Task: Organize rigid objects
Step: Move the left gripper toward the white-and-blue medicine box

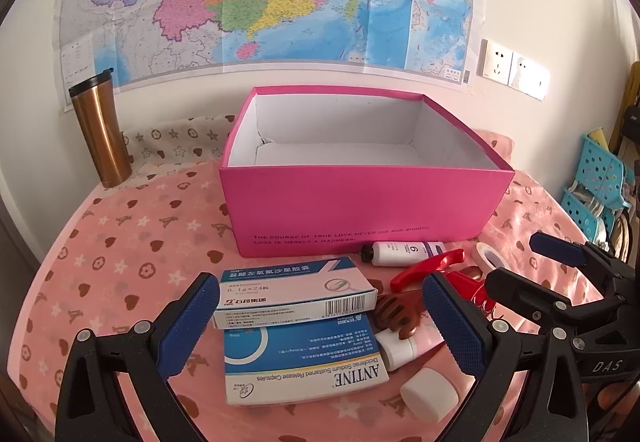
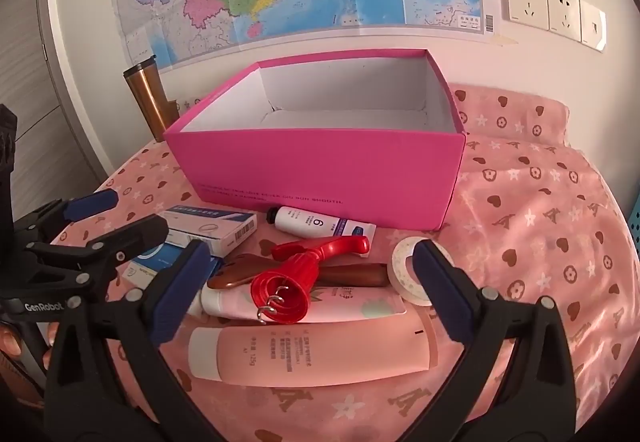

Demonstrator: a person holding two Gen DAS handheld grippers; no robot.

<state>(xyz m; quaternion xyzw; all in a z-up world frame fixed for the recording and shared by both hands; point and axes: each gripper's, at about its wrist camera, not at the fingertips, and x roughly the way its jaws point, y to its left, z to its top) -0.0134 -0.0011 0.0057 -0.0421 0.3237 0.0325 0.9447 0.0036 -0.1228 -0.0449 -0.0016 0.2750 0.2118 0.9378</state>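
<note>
Both tools stand ready with nothing held: your left gripper (image 1: 320, 318) hangs with its jaws spread wide above the two stacked medicine cartons (image 1: 296, 290), and your right gripper (image 2: 312, 290) is equally wide over the red funnel-shaped tool (image 2: 296, 282) and the pink tubes (image 2: 312, 350). The pink box (image 1: 360, 206) sits empty toward the far edge of the pink patterned cloth (image 2: 540, 242), with the clutter lying just in front of its near wall, including a small white bottle (image 2: 304, 222) and a tape roll (image 2: 404, 270). The step in hand appears to be the first pick. Lower one gripper squarely over a single item, close on its narrow sides, then lift it clear of the near wall before release.
</note>
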